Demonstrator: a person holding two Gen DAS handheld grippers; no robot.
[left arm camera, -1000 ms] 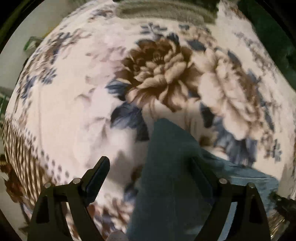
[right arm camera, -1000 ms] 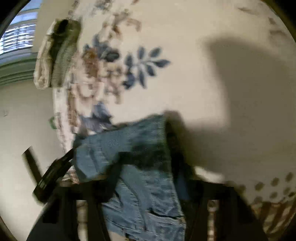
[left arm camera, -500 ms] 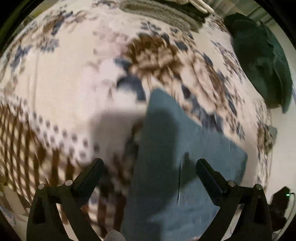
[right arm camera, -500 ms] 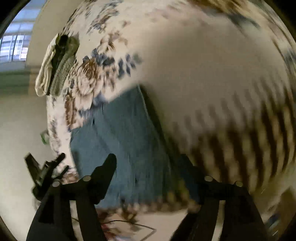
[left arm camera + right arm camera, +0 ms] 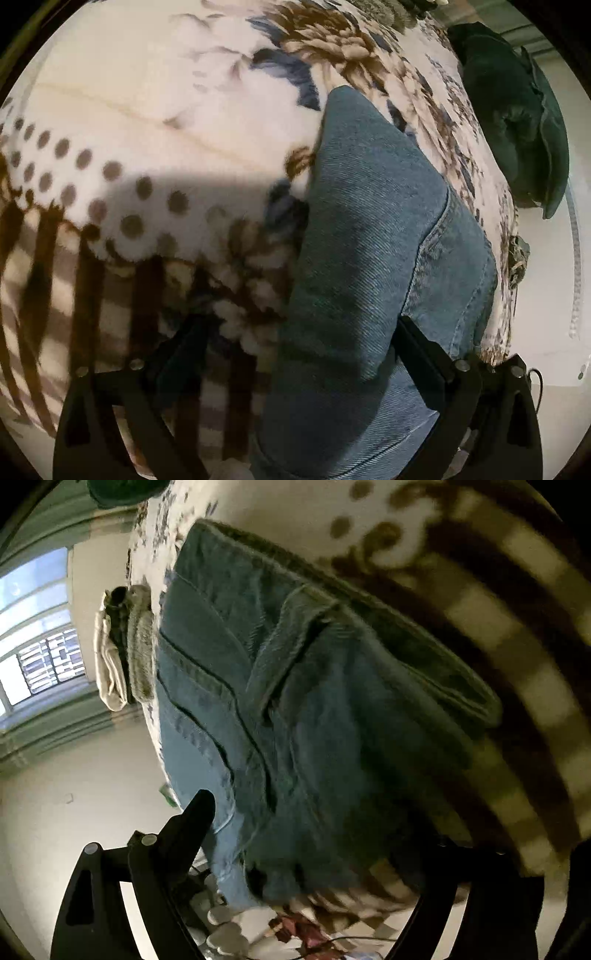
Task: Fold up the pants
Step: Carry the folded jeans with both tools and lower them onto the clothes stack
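Blue denim pants (image 5: 365,266) lie folded on a floral blanket (image 5: 147,122), reaching from mid-frame down between my left fingers. My left gripper (image 5: 299,343) is open above the blanket's striped border, its right finger (image 5: 424,354) over the denim. In the right wrist view the pants (image 5: 314,709) fill the middle, waistband and pocket showing. My right gripper (image 5: 321,830) is open and empty close above them; its left finger (image 5: 192,823) shows clearly, the right one is in dark shadow.
A dark green cushion (image 5: 517,122) lies at the blanket's far right. A stack of folded clothes (image 5: 125,650) sits at the blanket's far end, near a window (image 5: 37,635). Floor clutter (image 5: 295,930) shows below the blanket's edge.
Both grippers have let go of the pants and opened. Both have drawn back toward the blanket's striped edge, and the pants now lie flat and folded.
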